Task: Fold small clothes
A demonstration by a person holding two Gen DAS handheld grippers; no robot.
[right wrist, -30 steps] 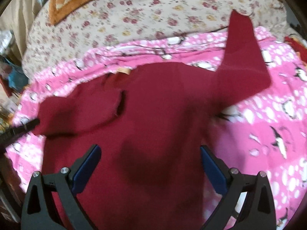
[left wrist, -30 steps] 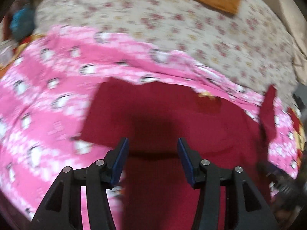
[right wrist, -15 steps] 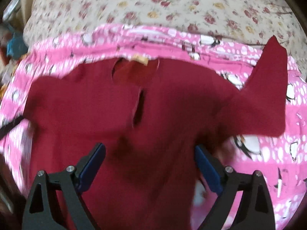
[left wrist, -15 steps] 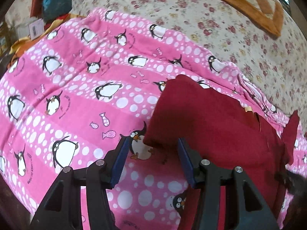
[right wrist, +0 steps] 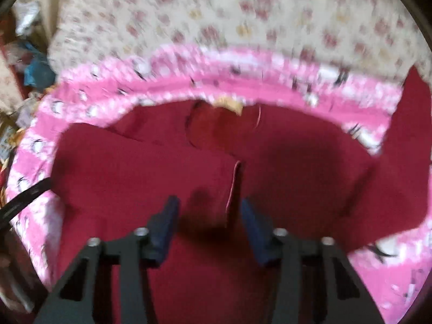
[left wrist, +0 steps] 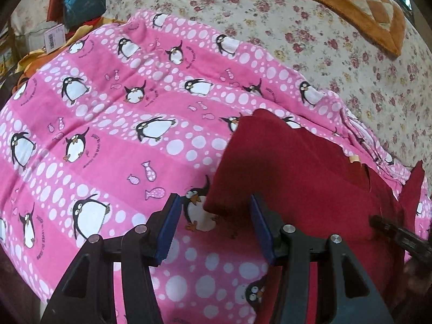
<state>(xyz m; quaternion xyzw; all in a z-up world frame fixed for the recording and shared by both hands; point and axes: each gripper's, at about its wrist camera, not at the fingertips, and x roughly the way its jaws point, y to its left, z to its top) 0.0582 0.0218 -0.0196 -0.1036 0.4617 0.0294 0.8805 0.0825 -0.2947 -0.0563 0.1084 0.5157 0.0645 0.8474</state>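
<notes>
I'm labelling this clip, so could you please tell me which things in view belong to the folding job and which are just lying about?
Belong to the job:
- dark red top
- left hand-held gripper
- right hand-held gripper
- pink penguin blanket, the work surface

Just lying about:
- orange checked cushion
- blue bag
- labelled box

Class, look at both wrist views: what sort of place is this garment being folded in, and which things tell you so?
Most likely a bedroom at home. The dark red top lies on a pink penguin-print blanket spread over a floral bedsheet, with an orange patchwork cushion behind and household clutter beside.
</notes>
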